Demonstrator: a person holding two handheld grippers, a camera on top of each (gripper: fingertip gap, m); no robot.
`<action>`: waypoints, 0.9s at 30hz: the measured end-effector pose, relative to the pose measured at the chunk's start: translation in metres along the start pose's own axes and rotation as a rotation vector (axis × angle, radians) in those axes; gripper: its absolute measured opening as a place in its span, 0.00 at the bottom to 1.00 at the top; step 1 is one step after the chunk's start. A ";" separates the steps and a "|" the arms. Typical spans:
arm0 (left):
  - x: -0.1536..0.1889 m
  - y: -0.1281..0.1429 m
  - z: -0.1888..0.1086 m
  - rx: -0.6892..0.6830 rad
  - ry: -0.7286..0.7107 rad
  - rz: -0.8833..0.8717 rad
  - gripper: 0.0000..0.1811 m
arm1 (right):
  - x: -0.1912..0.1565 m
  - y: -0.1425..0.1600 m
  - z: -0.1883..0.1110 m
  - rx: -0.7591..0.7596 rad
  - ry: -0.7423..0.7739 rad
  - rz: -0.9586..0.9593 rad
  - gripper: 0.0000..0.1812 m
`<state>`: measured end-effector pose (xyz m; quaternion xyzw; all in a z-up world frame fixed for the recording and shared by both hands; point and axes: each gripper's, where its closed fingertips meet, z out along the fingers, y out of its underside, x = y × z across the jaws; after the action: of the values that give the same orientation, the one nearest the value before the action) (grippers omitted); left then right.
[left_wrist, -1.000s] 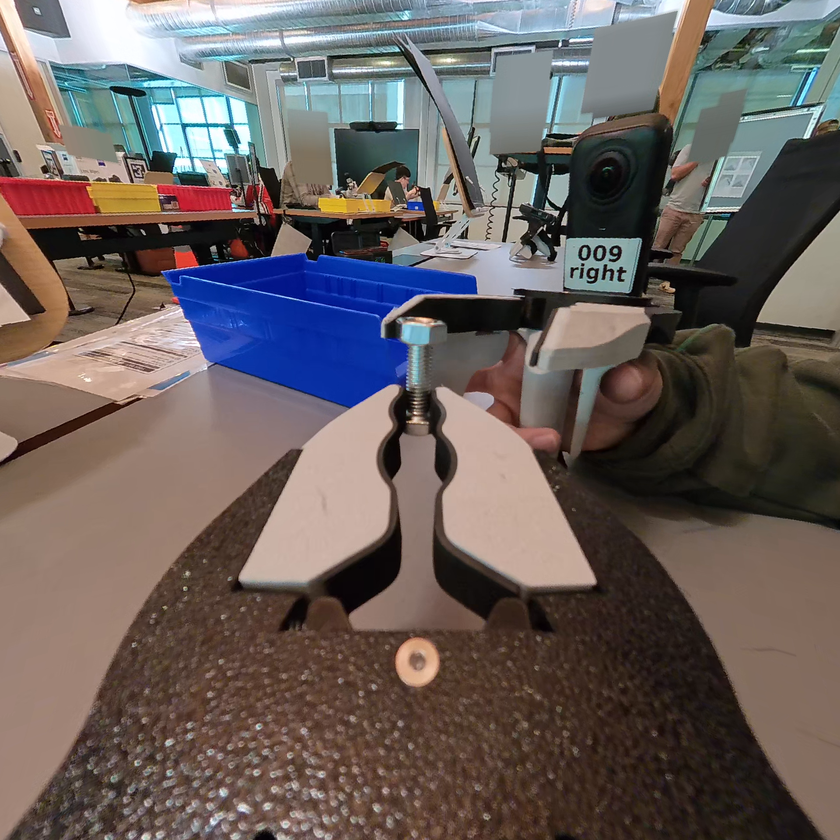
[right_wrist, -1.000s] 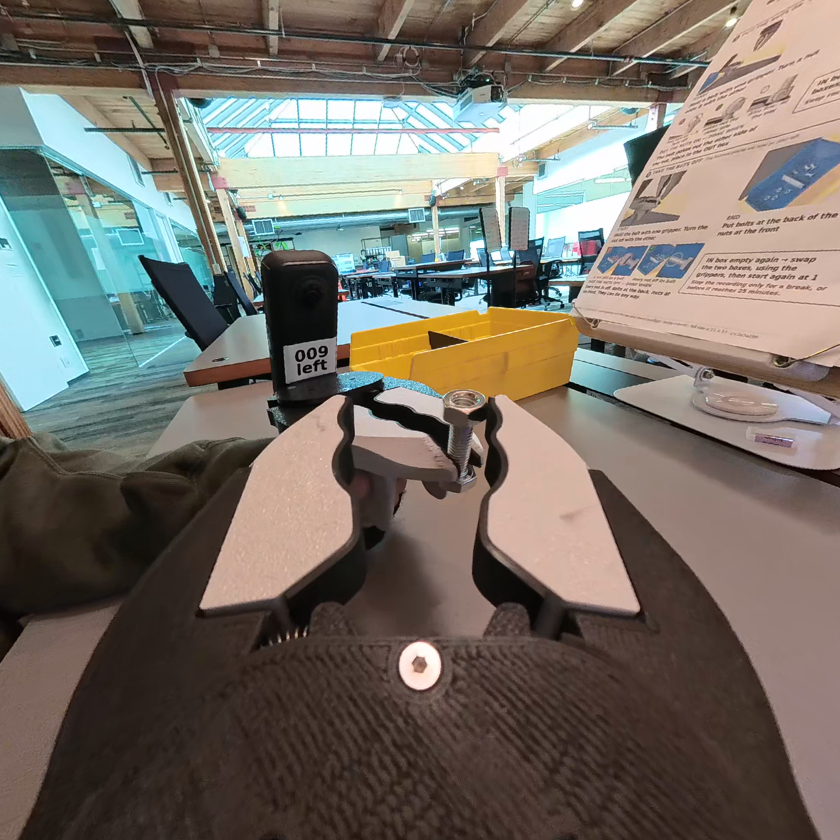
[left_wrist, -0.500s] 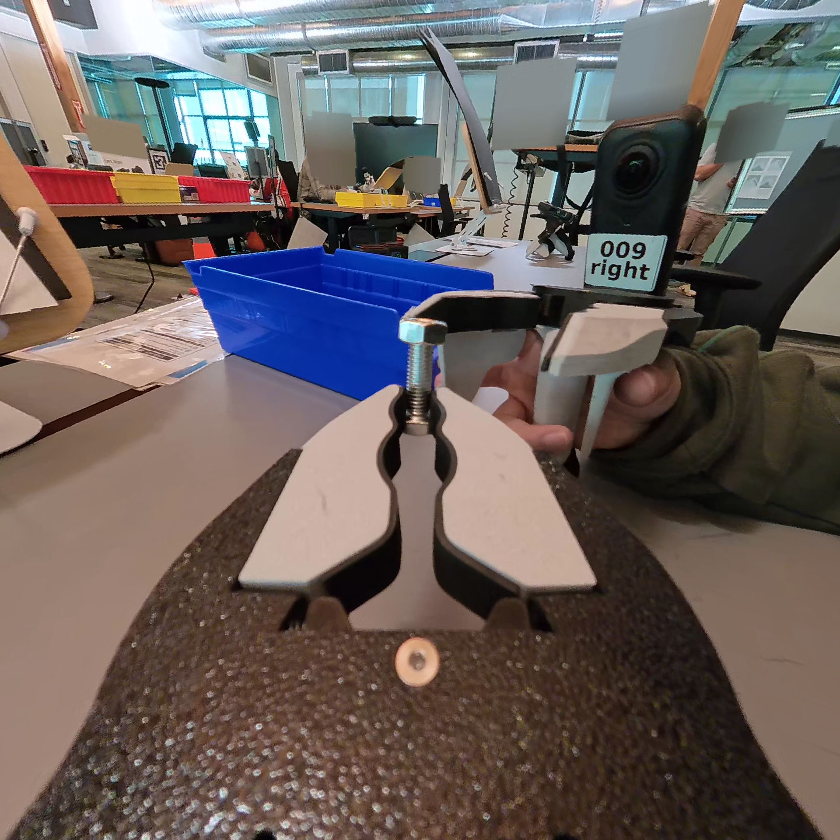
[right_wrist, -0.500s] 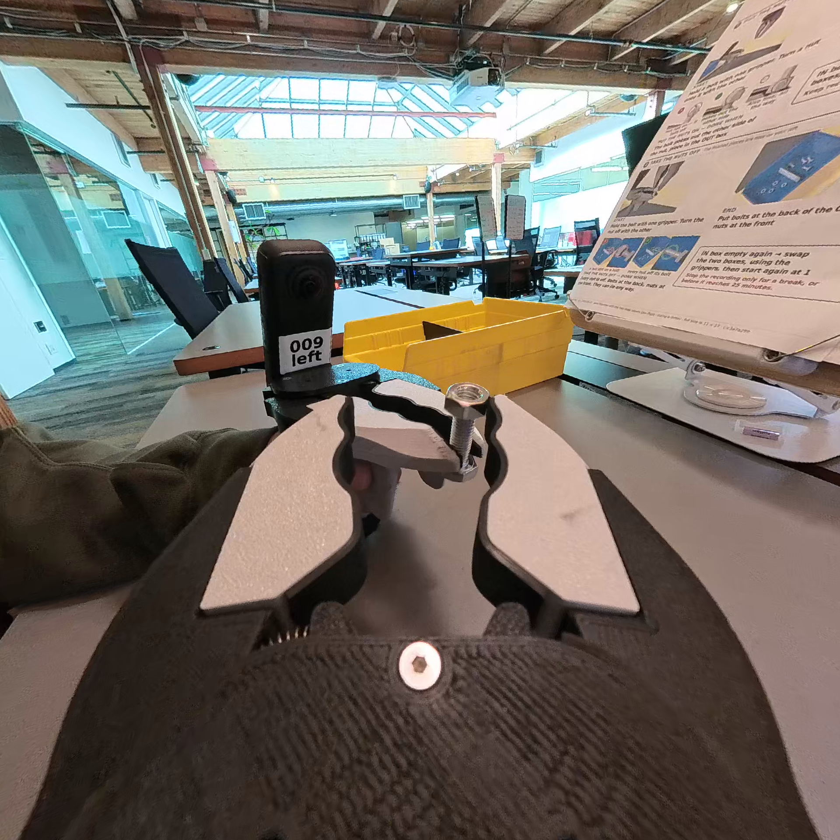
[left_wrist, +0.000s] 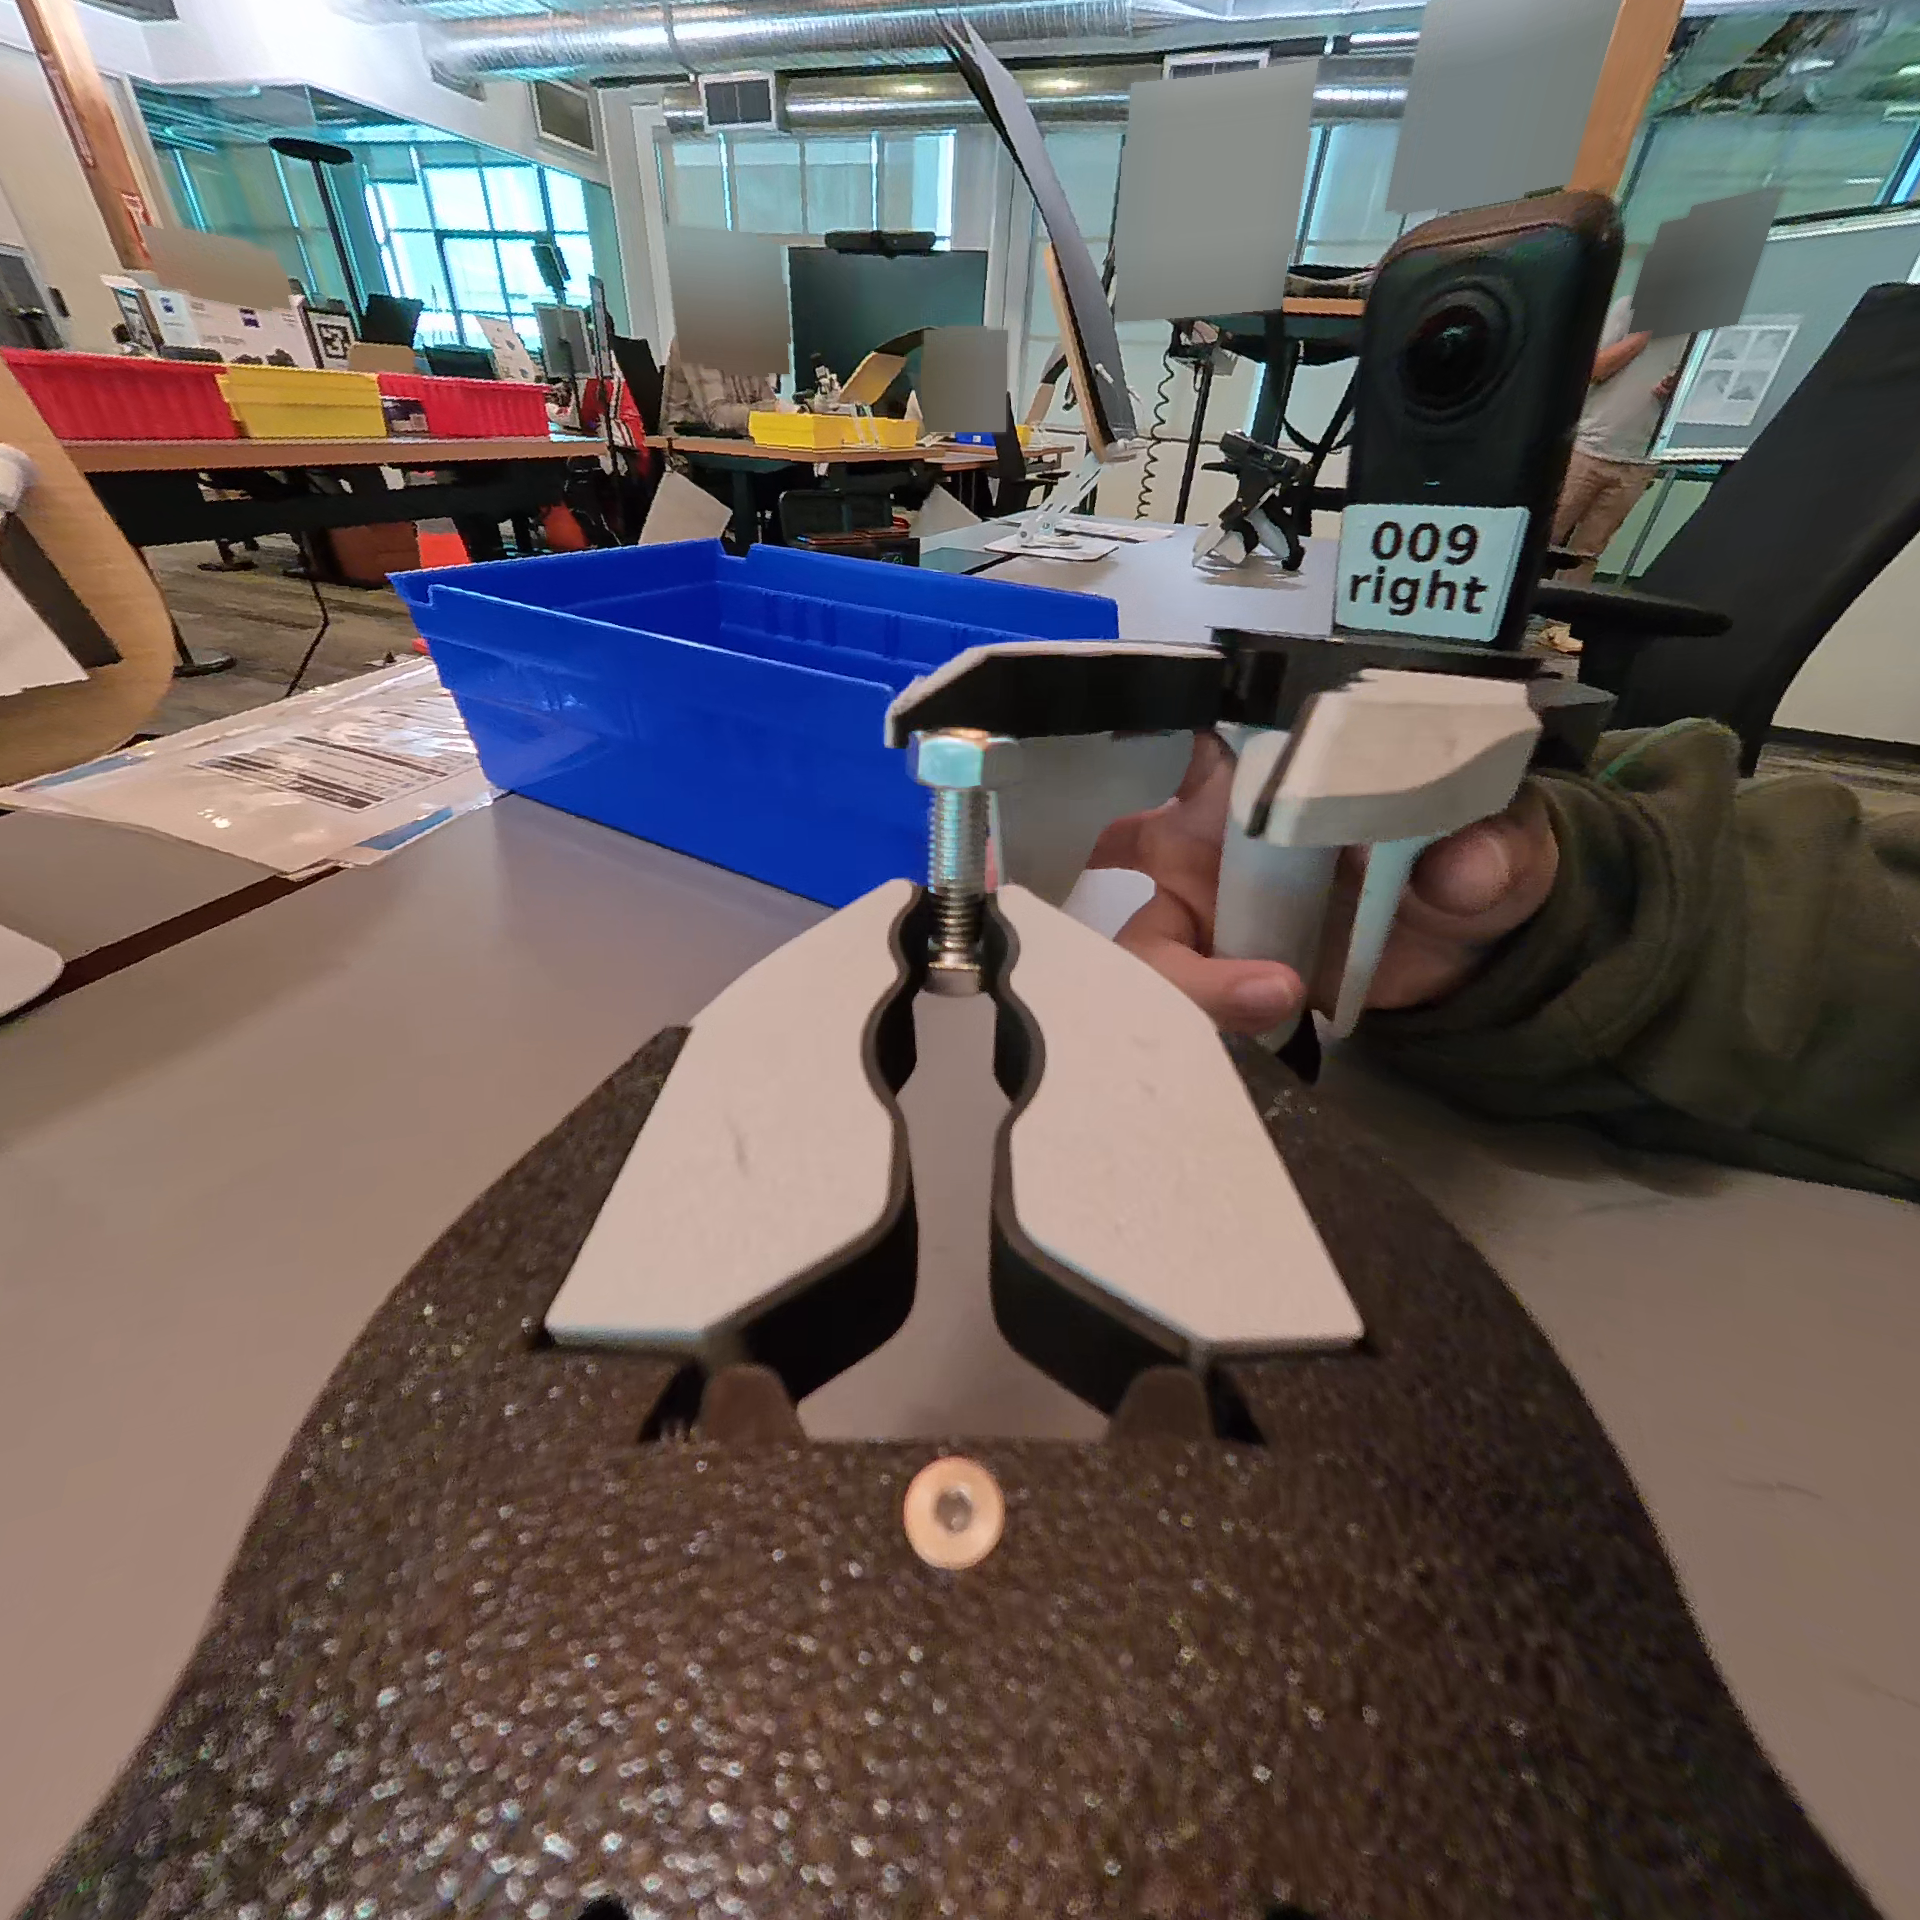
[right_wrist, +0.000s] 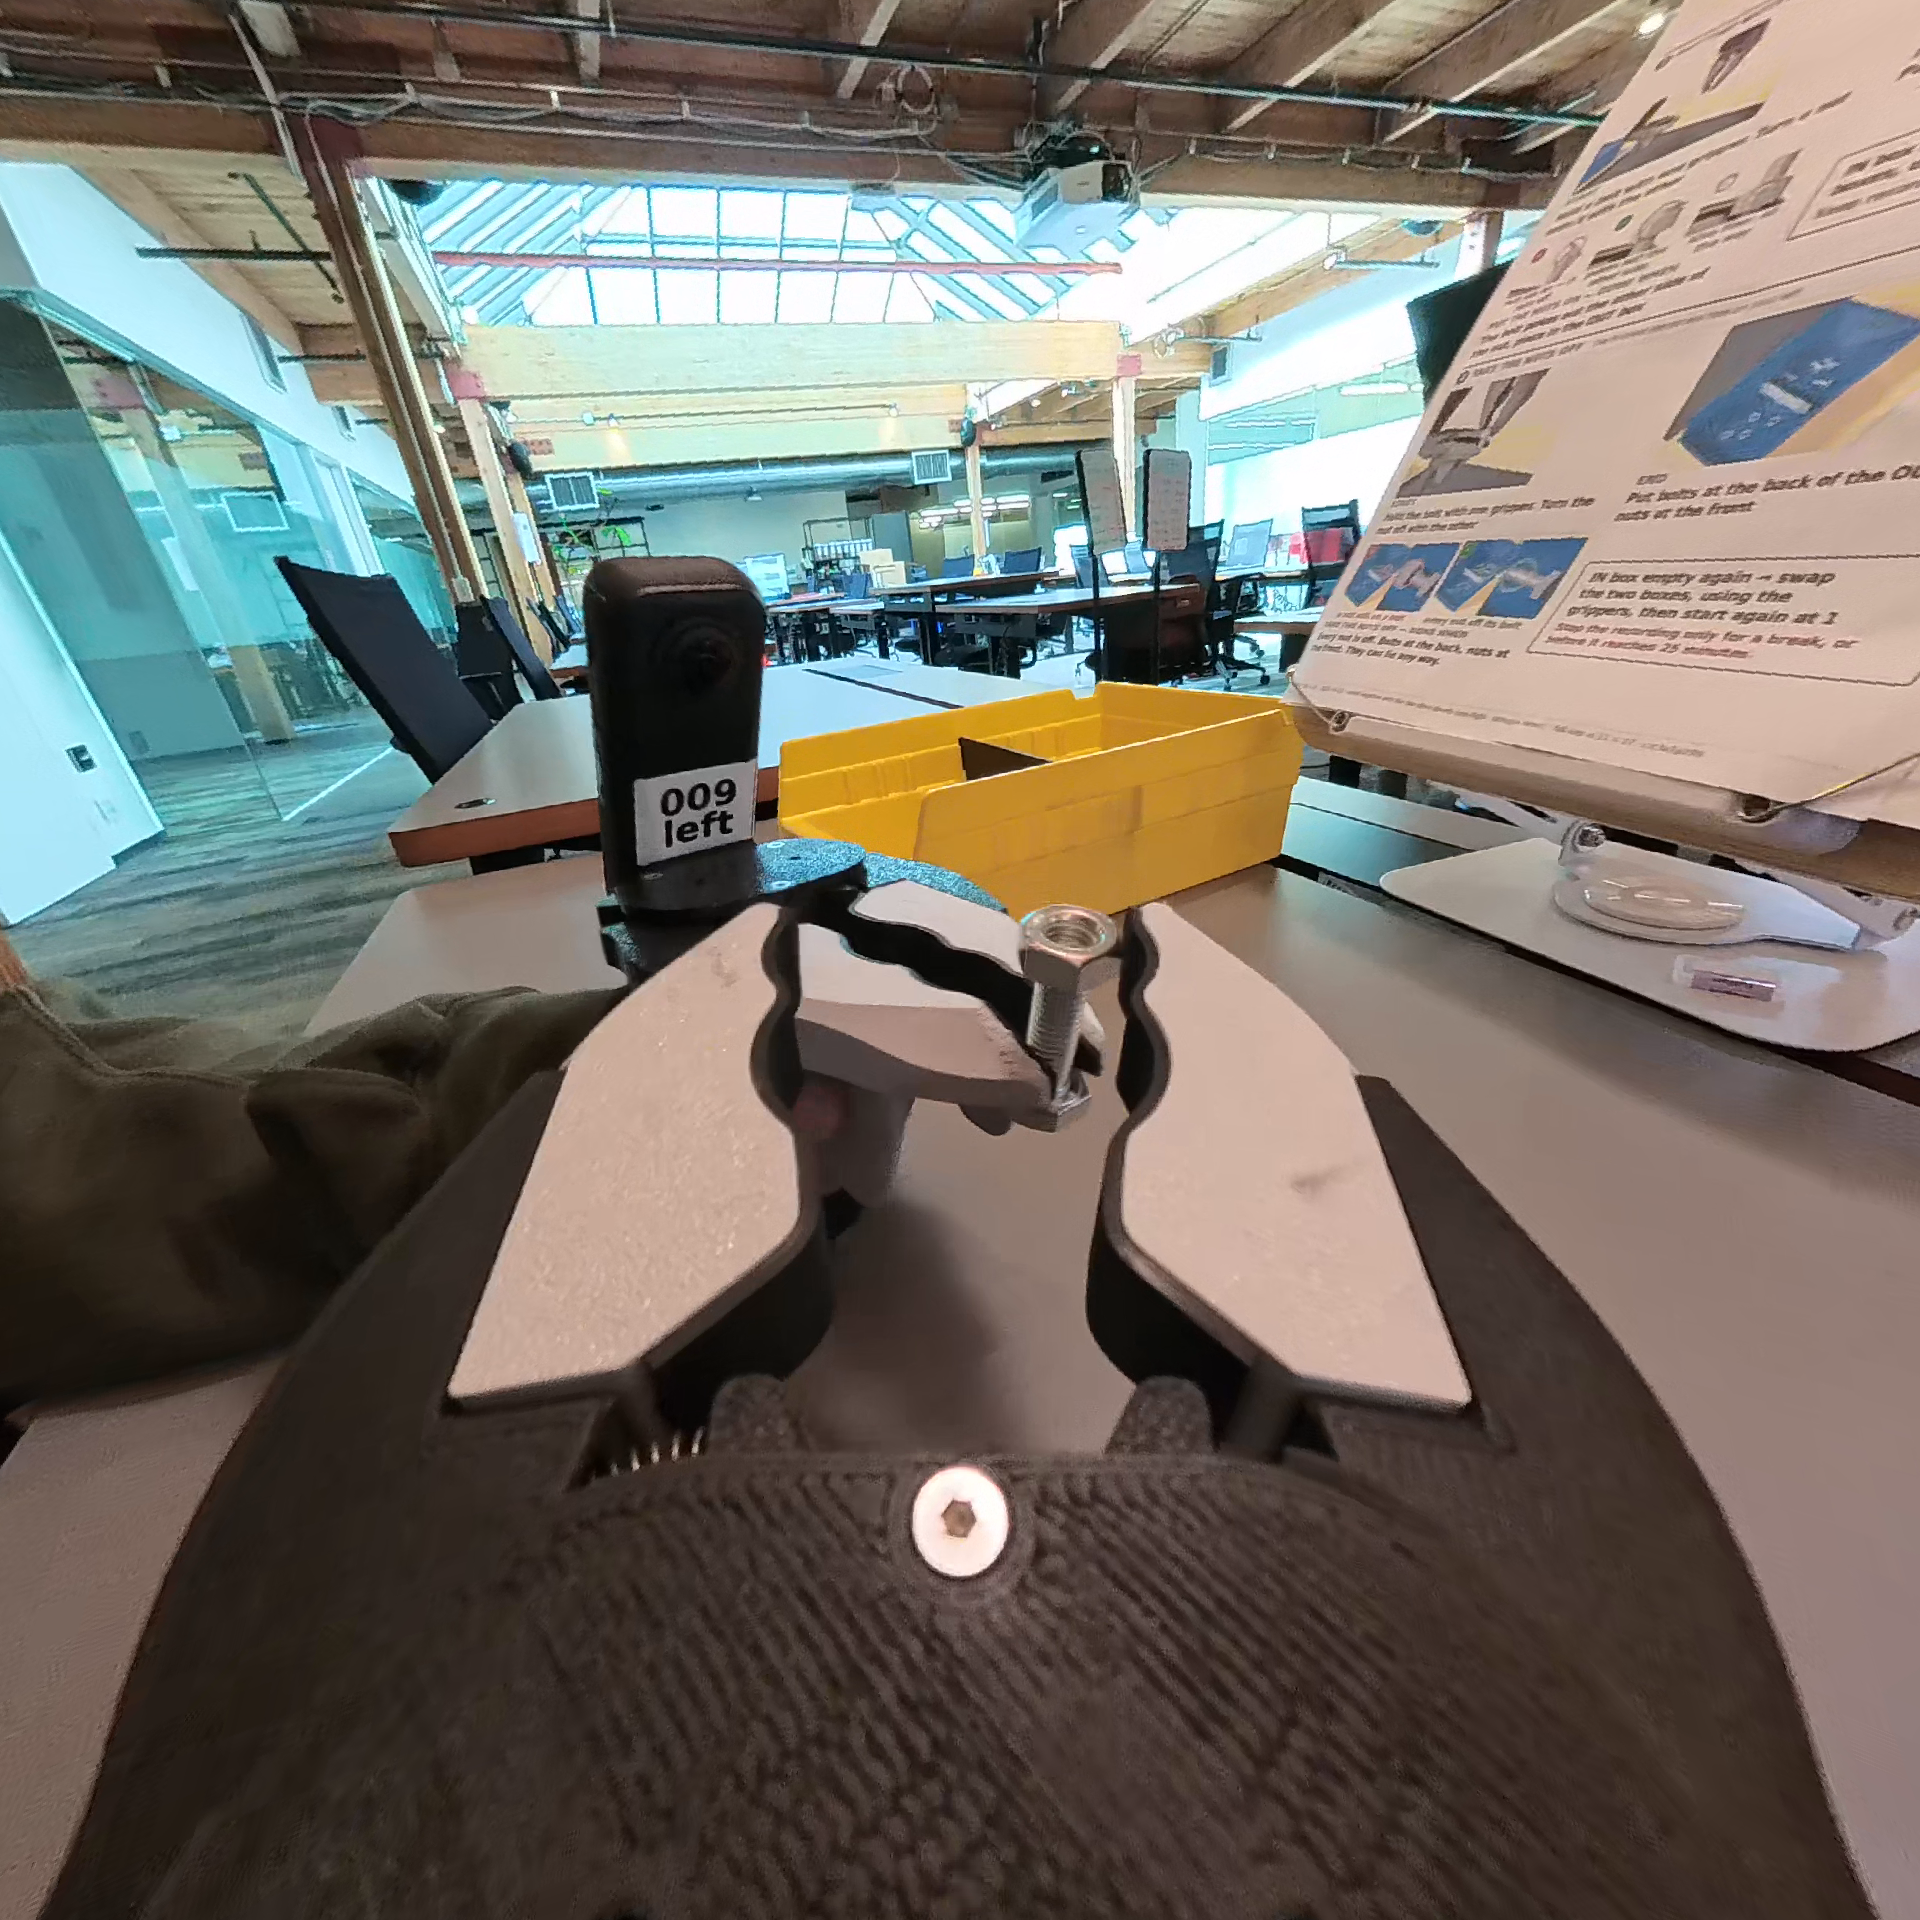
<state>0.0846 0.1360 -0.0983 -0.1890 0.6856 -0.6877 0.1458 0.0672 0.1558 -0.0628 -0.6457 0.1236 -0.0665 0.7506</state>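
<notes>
My left gripper (left_wrist: 956, 904) is shut on the lower end of a silver bolt (left_wrist: 958, 842) and holds it upright above the grey table (left_wrist: 312, 1091). A hex nut (left_wrist: 951, 756) sits at the bolt's top. My right gripper (right_wrist: 956, 935) is open, its jaws wide on either side of the nut (right_wrist: 1070, 940), which is close to the right-hand finger (right_wrist: 1247, 1164). In the left wrist view the right gripper (left_wrist: 1091, 758) reaches in from the right, one finger over the nut. In the right wrist view the left gripper (right_wrist: 1060, 1081) grips the bolt (right_wrist: 1055, 1023).
A blue bin (left_wrist: 727, 707) stands behind the bolt, with papers (left_wrist: 291, 769) to its left. A yellow bin (right_wrist: 1039, 800) stands behind the grippers. An instruction sheet on a stand (right_wrist: 1662, 416) is at the right. A hand in a green sleeve (left_wrist: 1714, 935) holds the right gripper. Less than 4 cm separates the two grippers' tips.
Both grippers have drifted a little together over the table. The left stays shut on the bolt. The right stays open about the nut, its jaws slightly wider.
</notes>
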 end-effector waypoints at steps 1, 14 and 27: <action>-0.002 -0.001 -0.001 0.004 -0.009 -0.003 0.05 | -0.001 0.000 0.000 -0.003 -0.001 -0.004 0.33; 0.003 -0.002 0.000 0.010 0.017 0.009 0.05 | 0.006 -0.001 -0.002 0.008 0.020 0.027 0.34; -0.009 -0.002 -0.004 0.009 -0.051 -0.014 0.05 | 0.003 0.004 0.000 -0.018 0.013 0.003 0.33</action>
<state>0.0913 0.1439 -0.0963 -0.2105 0.6774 -0.6866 0.1593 0.0700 0.1557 -0.0666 -0.6518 0.1298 -0.0685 0.7440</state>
